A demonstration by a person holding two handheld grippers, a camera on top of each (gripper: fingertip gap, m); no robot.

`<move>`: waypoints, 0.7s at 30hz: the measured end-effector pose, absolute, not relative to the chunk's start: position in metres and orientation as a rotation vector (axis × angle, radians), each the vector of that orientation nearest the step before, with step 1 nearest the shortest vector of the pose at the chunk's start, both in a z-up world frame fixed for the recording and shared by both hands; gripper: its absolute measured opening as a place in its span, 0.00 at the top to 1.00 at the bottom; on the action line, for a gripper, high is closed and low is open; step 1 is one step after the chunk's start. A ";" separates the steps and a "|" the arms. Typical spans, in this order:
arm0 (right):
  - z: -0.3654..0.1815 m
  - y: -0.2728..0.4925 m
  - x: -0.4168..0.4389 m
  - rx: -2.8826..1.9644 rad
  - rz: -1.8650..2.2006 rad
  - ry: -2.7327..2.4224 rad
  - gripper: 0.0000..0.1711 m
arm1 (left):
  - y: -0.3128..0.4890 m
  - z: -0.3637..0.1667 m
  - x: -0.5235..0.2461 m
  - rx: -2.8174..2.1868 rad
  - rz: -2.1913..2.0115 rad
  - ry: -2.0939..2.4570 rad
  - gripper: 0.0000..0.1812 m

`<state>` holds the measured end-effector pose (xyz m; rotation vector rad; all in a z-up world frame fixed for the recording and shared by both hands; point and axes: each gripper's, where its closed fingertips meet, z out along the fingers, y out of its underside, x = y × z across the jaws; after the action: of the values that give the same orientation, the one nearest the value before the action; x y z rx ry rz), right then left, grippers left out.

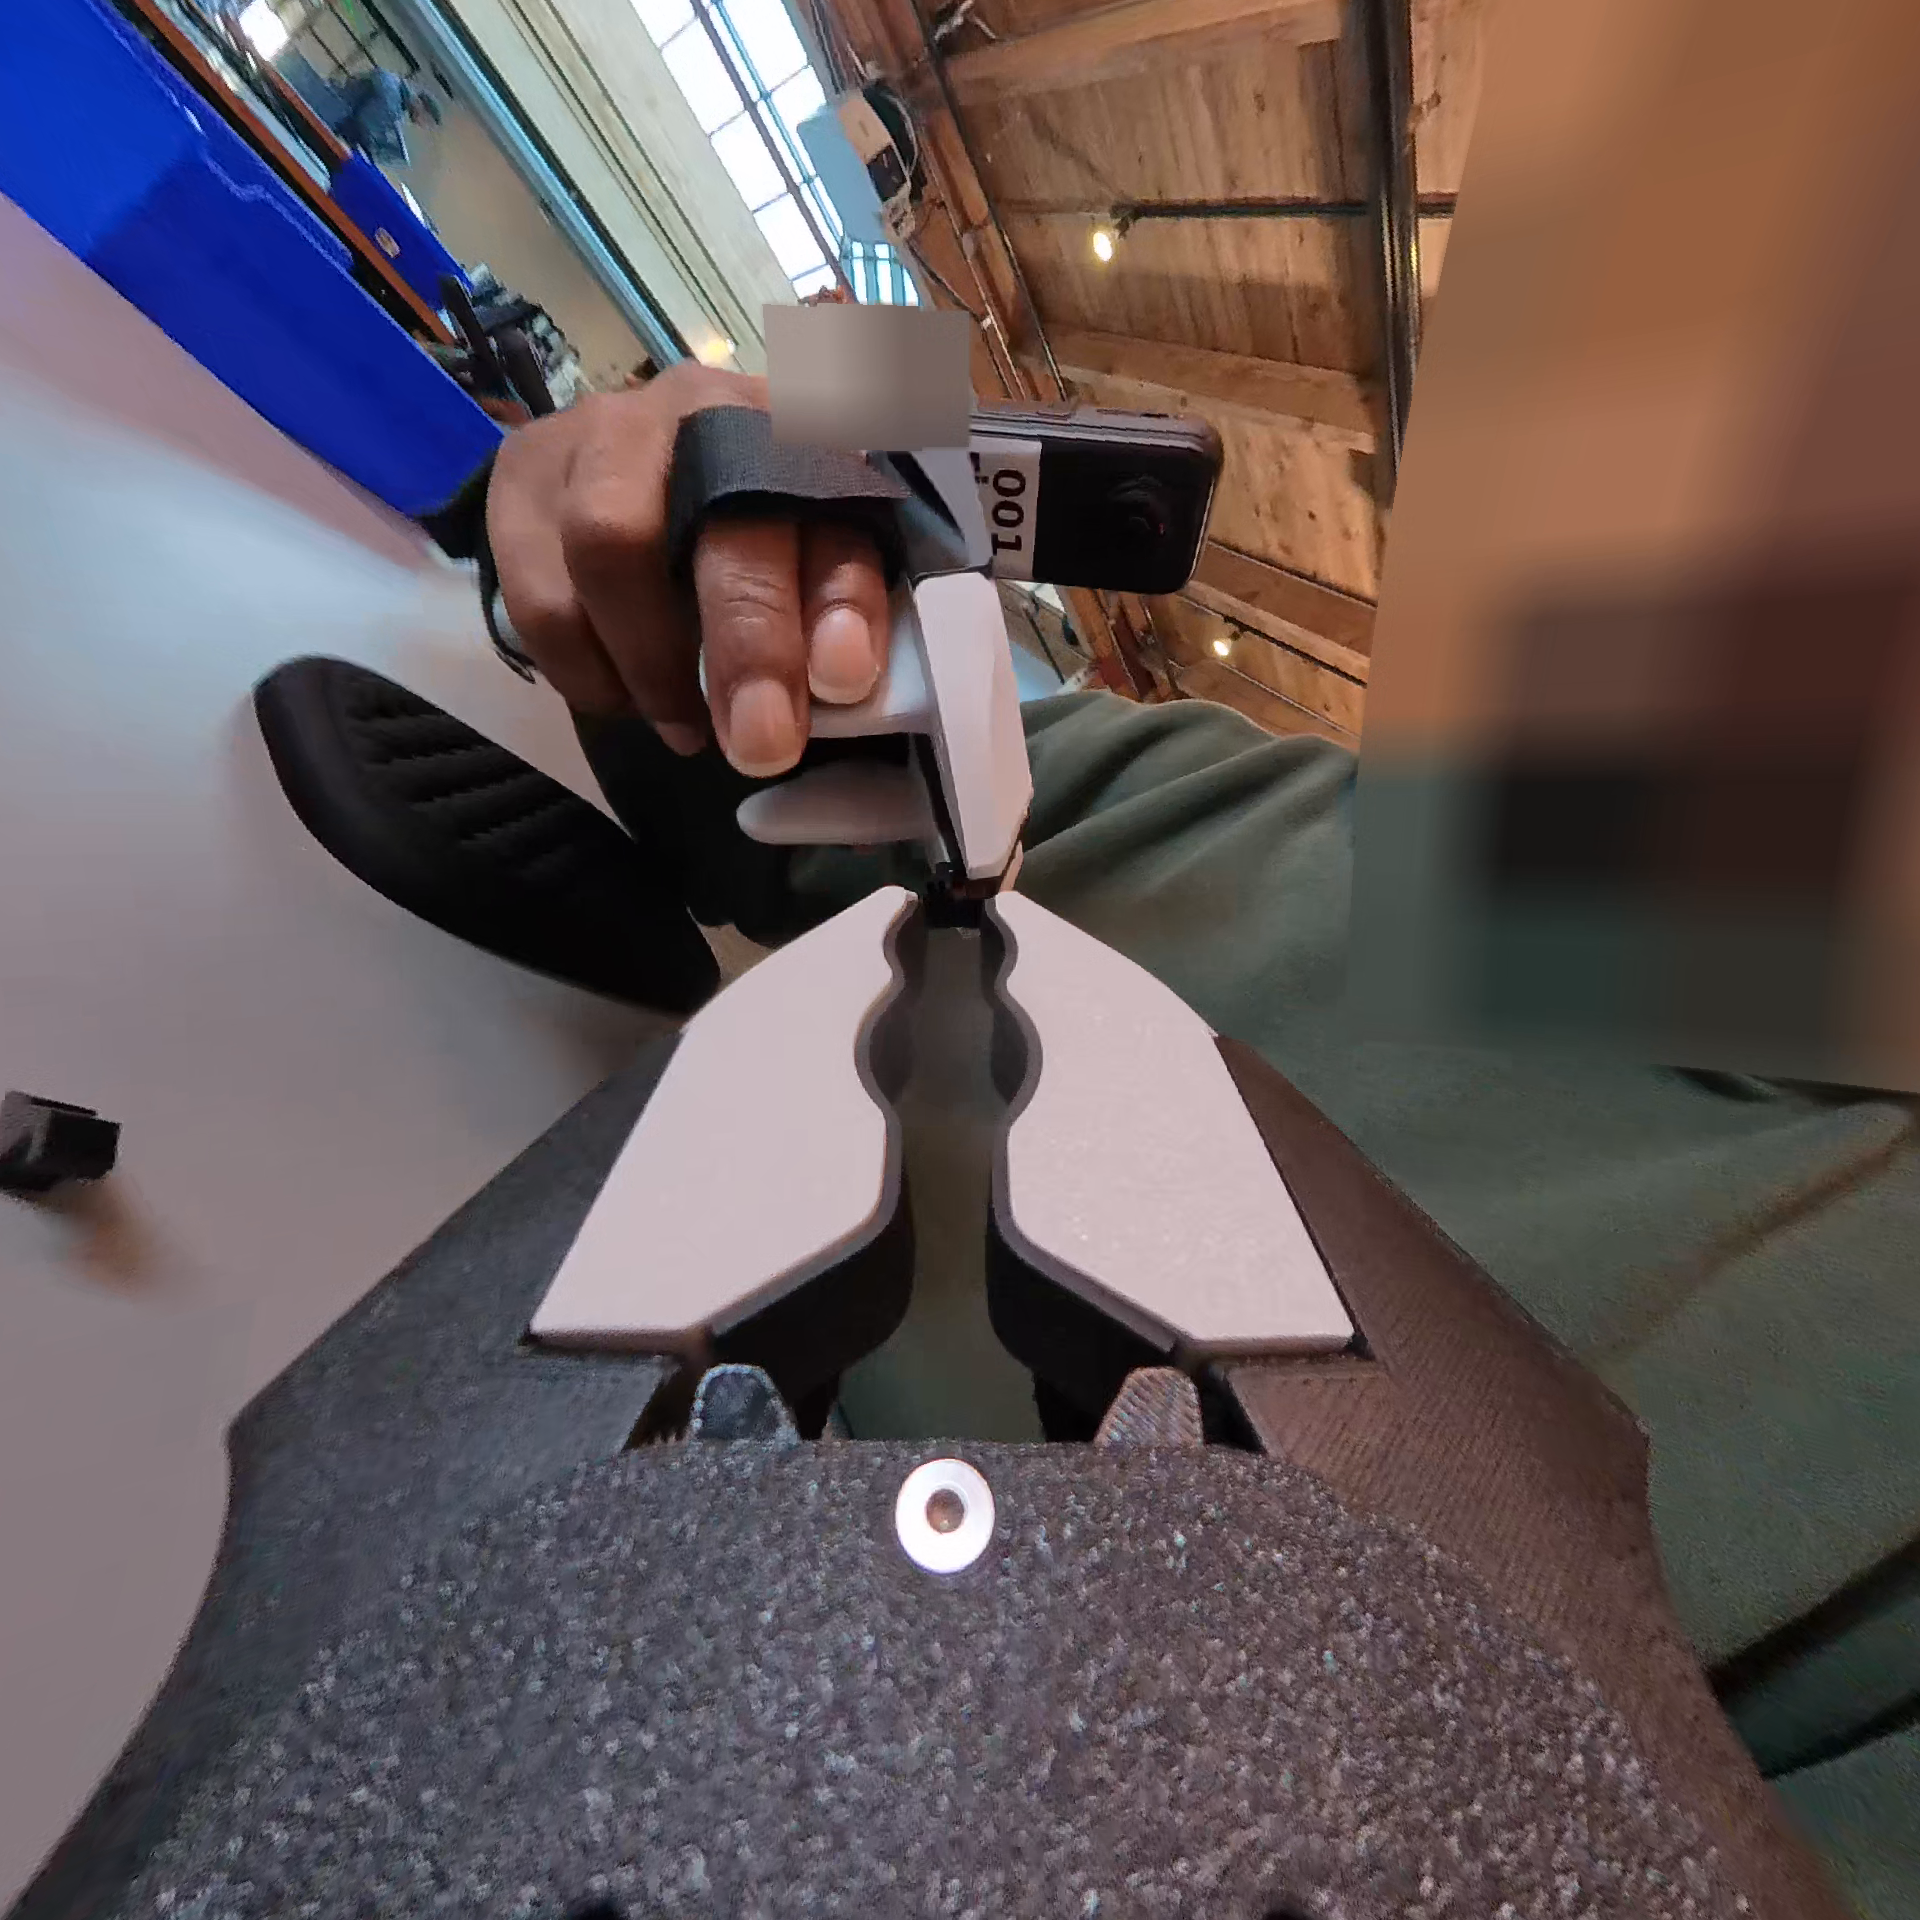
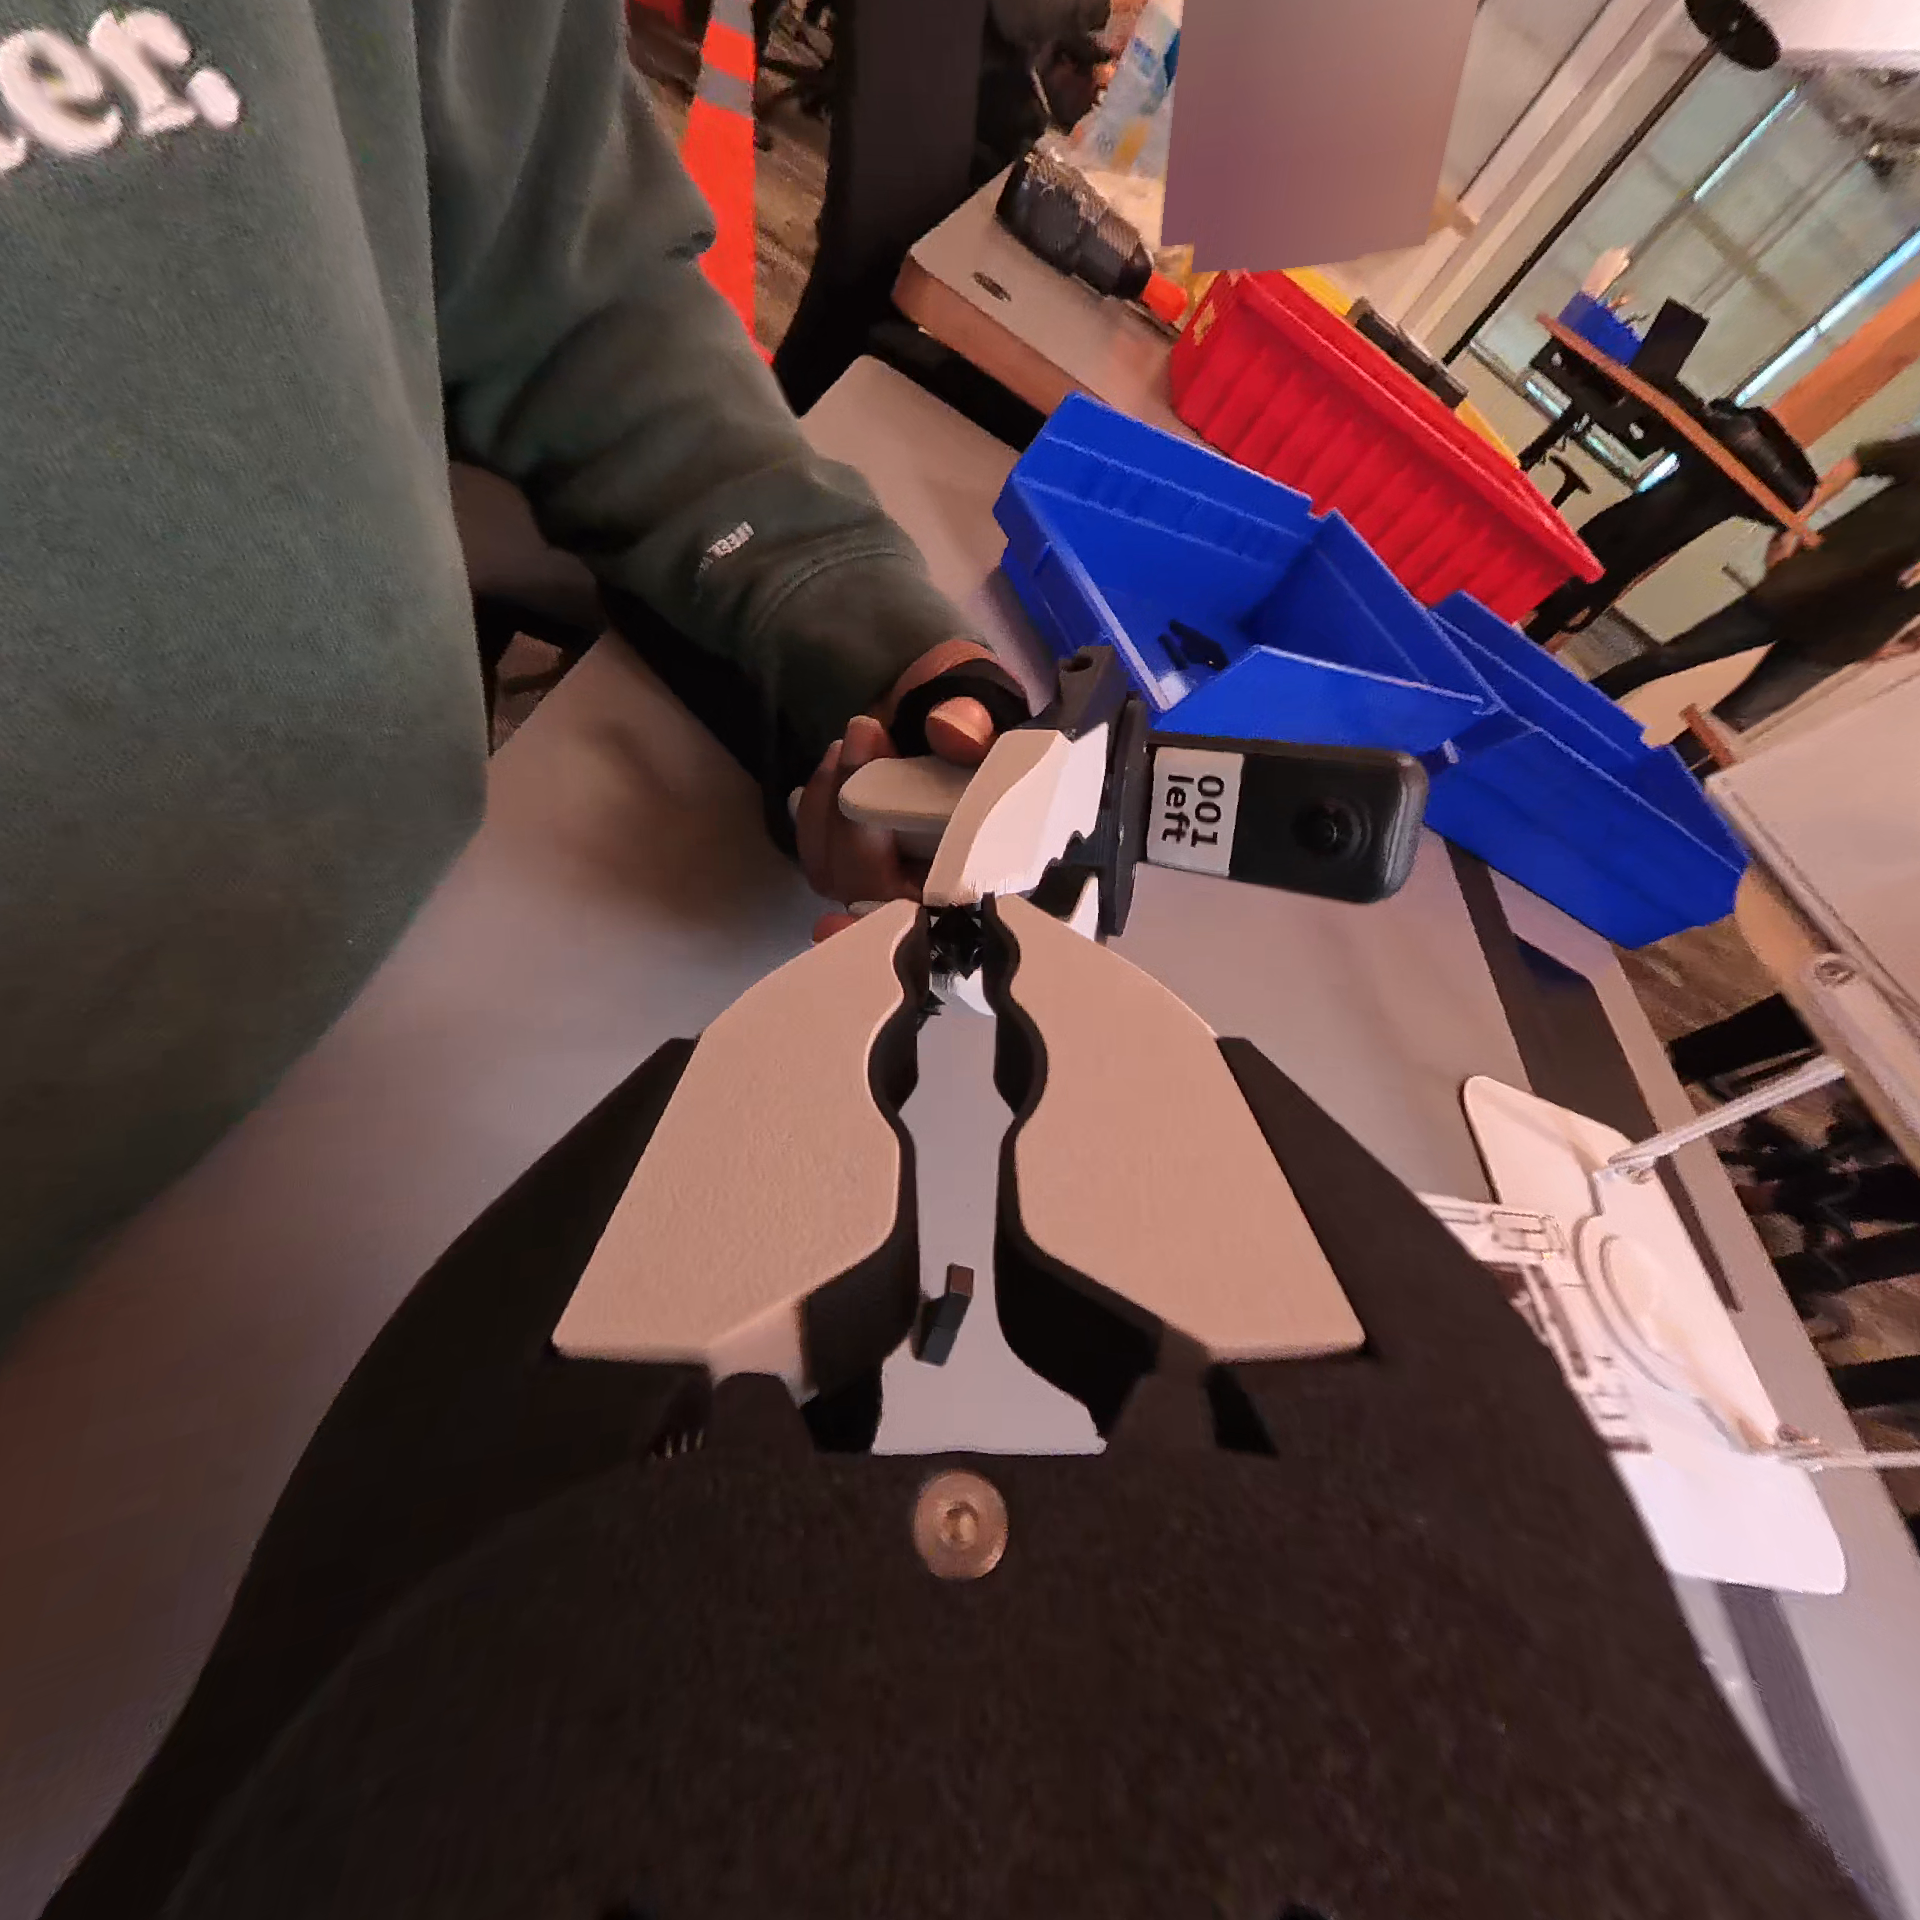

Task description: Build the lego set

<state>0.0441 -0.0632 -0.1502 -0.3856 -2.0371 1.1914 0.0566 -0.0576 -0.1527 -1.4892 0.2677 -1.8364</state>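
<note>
My left gripper (image 1: 956, 912) and my right gripper (image 2: 951, 927) meet tip to tip above the grey table (image 2: 644, 831). A small black lego piece (image 2: 948, 958) sits pinched between the tips; it also shows in the left wrist view (image 1: 951, 920), mostly hidden. Both grippers are nearly closed on it. The right gripper (image 1: 971, 868) comes down from above in the left wrist view, held by a hand (image 1: 623, 561). The left gripper (image 2: 977, 891) shows in the right wrist view with its black camera (image 2: 1309, 831). One loose black lego piece (image 2: 943, 1322) lies on the table below; it or another shows in the left wrist view (image 1: 52, 1138).
Blue bins (image 2: 1299, 623) and a red bin (image 2: 1371, 436) stand along the table's far side. A white sheet in a clear holder (image 2: 1621, 1351) lies at the right edge. A black chair (image 1: 468, 831) and the person's green sweatshirt (image 2: 208, 623) are close by. My two grippers' fingertips are within a few centimetres of each other.
</note>
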 end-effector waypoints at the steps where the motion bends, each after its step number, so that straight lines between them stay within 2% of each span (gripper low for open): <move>1: -0.148 -0.062 0.042 -0.452 1.240 -2.030 0.96 | -0.056 -0.149 0.053 -1.470 -1.803 0.257 0.94; 4: -0.143 -0.051 0.029 -0.772 1.405 -1.982 0.97 | -0.045 -0.144 0.034 -1.474 -1.544 0.246 0.90; 10: -0.141 -0.035 0.009 -1.422 1.748 -1.758 0.97 | -0.031 -0.154 0.019 -1.605 -0.709 0.440 0.91; 14: -0.146 -0.021 -0.006 -1.642 1.768 -1.546 0.97 | -0.024 -0.153 0.017 -1.628 -0.549 0.415 0.91; 21: -0.155 -0.015 -0.016 -1.628 1.578 -1.401 0.97 | -0.014 -0.160 0.001 -1.691 -0.361 0.337 0.94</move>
<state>-0.0160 -0.0153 -0.1546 -1.6281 -1.4012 1.5777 0.0012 -0.0140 -0.1599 -1.6907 0.3372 -0.3615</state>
